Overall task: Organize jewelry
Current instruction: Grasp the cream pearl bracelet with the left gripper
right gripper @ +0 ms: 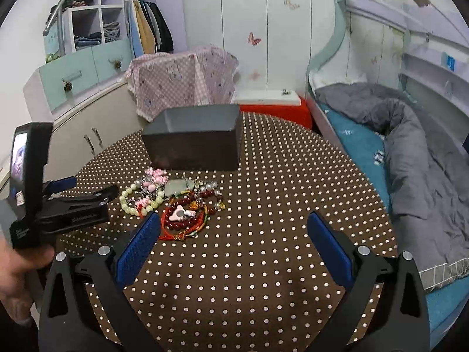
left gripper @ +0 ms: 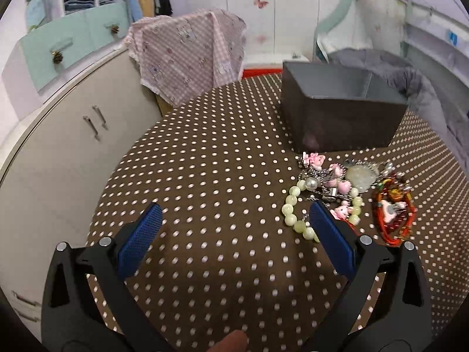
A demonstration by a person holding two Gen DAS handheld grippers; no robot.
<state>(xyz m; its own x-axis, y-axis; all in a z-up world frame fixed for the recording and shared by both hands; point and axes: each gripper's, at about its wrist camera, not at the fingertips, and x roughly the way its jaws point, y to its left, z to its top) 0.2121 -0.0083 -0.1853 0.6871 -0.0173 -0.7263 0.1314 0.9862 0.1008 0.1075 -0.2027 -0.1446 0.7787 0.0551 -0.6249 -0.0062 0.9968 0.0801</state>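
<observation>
A pile of jewelry lies on the brown dotted tablecloth [left gripper: 219, 176]: a pale green bead bracelet [left gripper: 290, 202], pink charms [left gripper: 315, 160], a pale jade pendant [left gripper: 359, 176] and red bead strings [left gripper: 392, 214]. Behind it stands an open dark grey box [left gripper: 337, 105]. My left gripper [left gripper: 234, 214] is open and empty, its right finger just beside the green bracelet. In the right wrist view the pile [right gripper: 176, 202] lies before the box [right gripper: 196, 143]. My right gripper [right gripper: 231, 226] is open and empty, its left finger near the red beads [right gripper: 181, 220]. The left gripper's body [right gripper: 58, 205] shows at left.
A pink checked cloth [right gripper: 184, 82] hangs over something behind the table. A beige cabinet [left gripper: 58, 158] stands at left. A bed with a grey duvet [right gripper: 410, 146] runs along the right side. A red and white box [right gripper: 272, 102] sits beyond the table's far edge.
</observation>
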